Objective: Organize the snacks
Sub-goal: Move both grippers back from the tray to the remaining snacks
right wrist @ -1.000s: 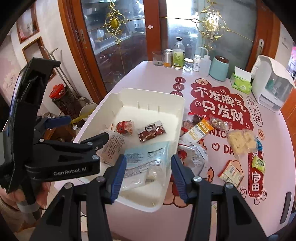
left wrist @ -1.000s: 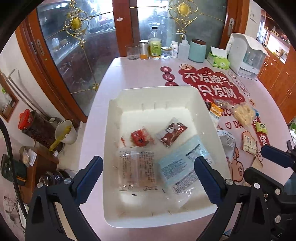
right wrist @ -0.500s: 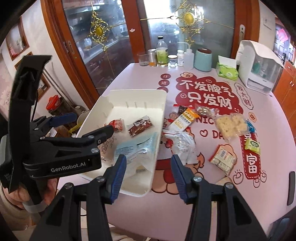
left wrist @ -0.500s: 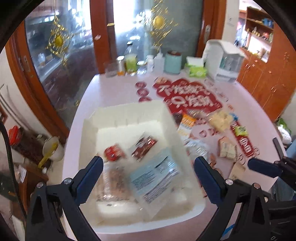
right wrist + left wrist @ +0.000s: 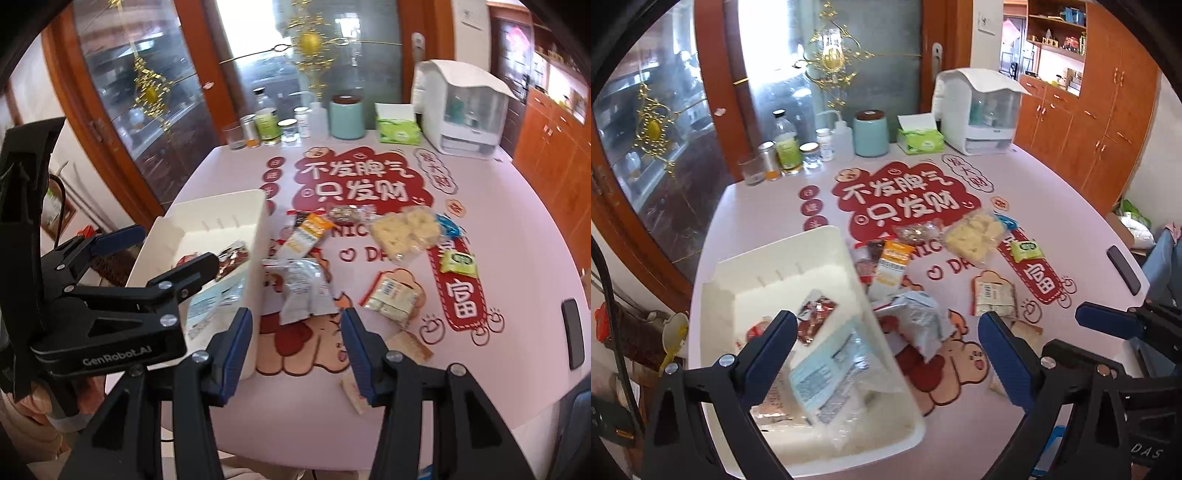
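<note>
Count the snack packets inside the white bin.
4: dark red packet and small red packet at the back, blue packet in front, clear packet left of it. Others may be hidden.

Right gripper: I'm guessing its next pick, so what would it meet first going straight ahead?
Probably the crumpled silver packet, lying on the table just beyond the open right gripper; depth is uncertain.

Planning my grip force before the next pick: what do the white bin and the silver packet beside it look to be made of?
White rectangular bin: looks like rigid moulded plastic, matte, with slotted ribs along its inner wall and rounded corners. Crumpled silver snack packet: probably thin foil-laminate film, shiny, with creases catching the light and printed text; it looks soft and likely to deform under a grip.
</note>
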